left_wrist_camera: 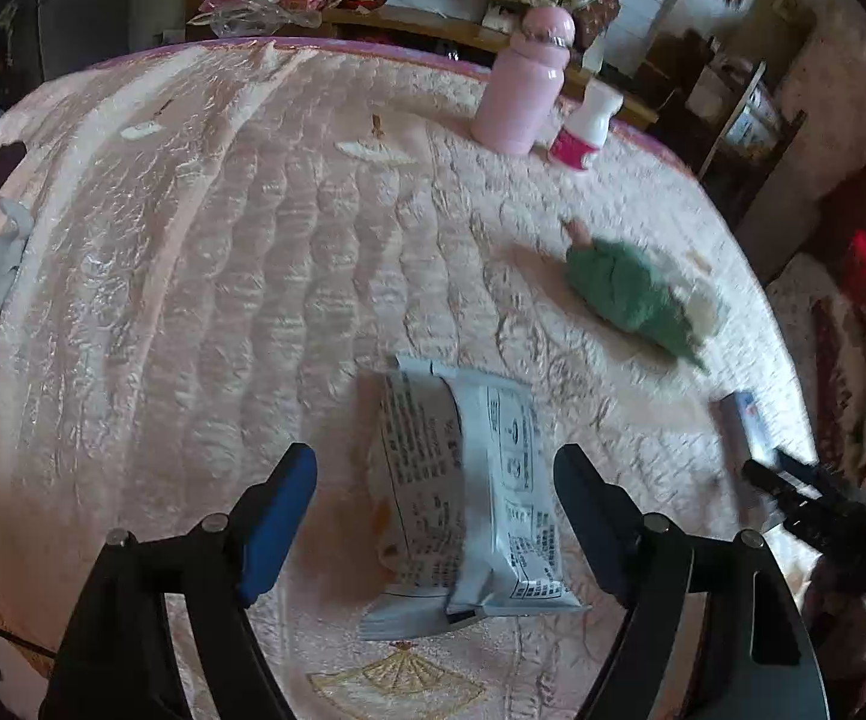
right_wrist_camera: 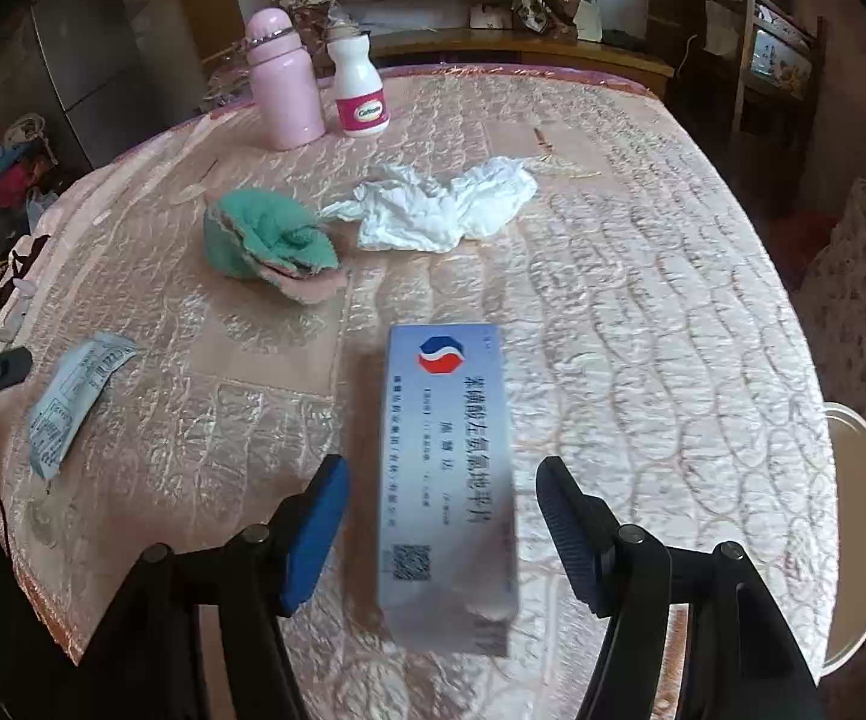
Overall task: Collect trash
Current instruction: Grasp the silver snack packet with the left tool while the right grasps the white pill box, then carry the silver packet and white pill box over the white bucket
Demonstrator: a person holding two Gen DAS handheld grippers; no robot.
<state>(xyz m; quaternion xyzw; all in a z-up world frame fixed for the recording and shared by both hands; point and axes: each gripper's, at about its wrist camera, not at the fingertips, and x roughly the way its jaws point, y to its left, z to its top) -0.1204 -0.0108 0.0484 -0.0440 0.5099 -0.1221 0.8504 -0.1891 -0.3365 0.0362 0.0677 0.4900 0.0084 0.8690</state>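
A grey printed snack wrapper (left_wrist_camera: 463, 498) lies flat on the pink quilted table cover, between the fingers of my left gripper (left_wrist_camera: 436, 510), which is open just above it. It also shows in the right wrist view (right_wrist_camera: 76, 402) at the left. A grey-blue medicine box (right_wrist_camera: 448, 480) with a red-and-blue logo lies between the fingers of my right gripper (right_wrist_camera: 442, 528), which is open. The box shows in the left wrist view (left_wrist_camera: 745, 426) at the right edge. A crumpled white tissue (right_wrist_camera: 439, 204) lies further back.
A pink thermos (right_wrist_camera: 283, 81) and a white pill bottle (right_wrist_camera: 358, 87) stand at the table's far edge. A green rolled cloth (right_wrist_camera: 271, 243) lies mid-table. A round white bin rim (right_wrist_camera: 859, 528) sits off the table's right edge. Cluttered furniture surrounds the table.
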